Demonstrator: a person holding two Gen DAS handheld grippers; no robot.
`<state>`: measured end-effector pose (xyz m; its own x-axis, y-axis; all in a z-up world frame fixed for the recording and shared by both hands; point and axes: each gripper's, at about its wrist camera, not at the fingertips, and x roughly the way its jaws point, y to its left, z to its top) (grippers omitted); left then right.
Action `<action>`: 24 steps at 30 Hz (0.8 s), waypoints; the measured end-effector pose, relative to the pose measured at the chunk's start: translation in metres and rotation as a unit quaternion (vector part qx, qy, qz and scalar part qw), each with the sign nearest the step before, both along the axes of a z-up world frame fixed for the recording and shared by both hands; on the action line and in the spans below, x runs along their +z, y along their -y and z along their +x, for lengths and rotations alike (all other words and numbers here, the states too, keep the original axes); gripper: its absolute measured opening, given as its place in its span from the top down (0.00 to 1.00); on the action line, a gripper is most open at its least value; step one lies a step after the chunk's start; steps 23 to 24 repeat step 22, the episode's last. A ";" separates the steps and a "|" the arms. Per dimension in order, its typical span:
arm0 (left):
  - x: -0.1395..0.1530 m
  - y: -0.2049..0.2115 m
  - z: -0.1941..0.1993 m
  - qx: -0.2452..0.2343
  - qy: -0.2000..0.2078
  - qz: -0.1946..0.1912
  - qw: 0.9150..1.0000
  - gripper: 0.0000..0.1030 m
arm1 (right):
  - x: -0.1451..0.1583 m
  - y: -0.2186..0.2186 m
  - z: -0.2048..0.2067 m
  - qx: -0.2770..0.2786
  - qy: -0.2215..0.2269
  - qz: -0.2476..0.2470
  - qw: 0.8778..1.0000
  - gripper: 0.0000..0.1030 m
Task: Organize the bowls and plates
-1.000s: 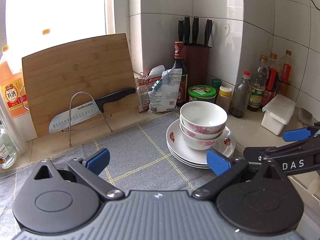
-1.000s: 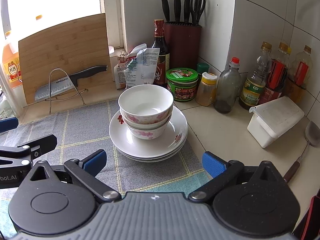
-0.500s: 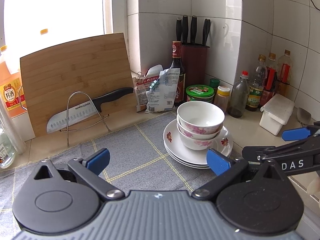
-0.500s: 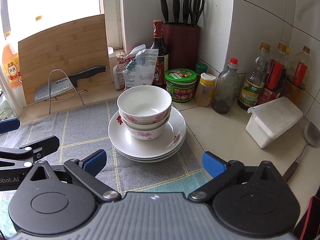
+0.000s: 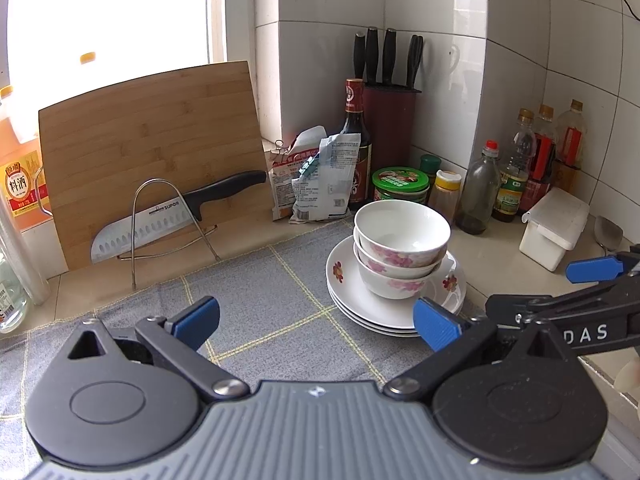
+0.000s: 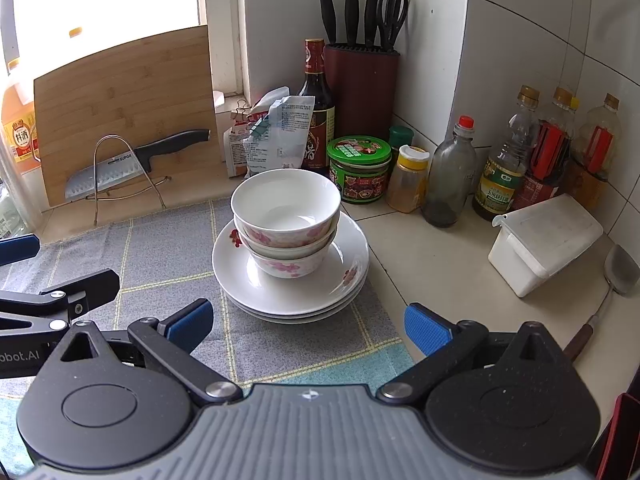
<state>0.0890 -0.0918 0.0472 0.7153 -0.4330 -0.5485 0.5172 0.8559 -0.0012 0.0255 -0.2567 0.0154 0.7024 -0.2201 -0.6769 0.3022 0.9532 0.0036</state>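
- Grippers are coming first, nearest to both cameras: the left gripper and the right gripper are both showing their blue pads wide apart, and neither is holding anything.
- Grey checked cloth is lying under both of them, and no dish is sitting on its open part.
- A little farther, the plates are sitting in a pile of about three at the right edge of the cloth, and the bowls are nested on top of them; I am counting three.
- Judging from this, the organizing is looking close to finished, and the step in hand is probably a last check or a small correction of the pile.
- To do it well, I would be approaching a bowl rim slowly from above with the jaws open, closing on one wall only, and lifting straight, because the top bowl is sitting high and could tip.
- Farther back, a green-lidded jar, bottles and a white box are standing near the pile, so any sideways push is risky.
- Farthest, a cutting board with a knife and a knife block are standing against the wall.
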 end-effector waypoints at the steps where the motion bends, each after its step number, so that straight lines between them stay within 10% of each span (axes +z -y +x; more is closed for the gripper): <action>1: 0.000 0.000 0.000 0.000 0.000 0.000 1.000 0.01 | 0.000 0.000 0.000 0.000 -0.001 0.000 1.000 0.00; 24: 0.000 0.005 0.000 0.001 -0.003 -0.001 1.000 0.01 | 0.000 0.003 0.000 -0.006 -0.001 -0.003 1.000 0.00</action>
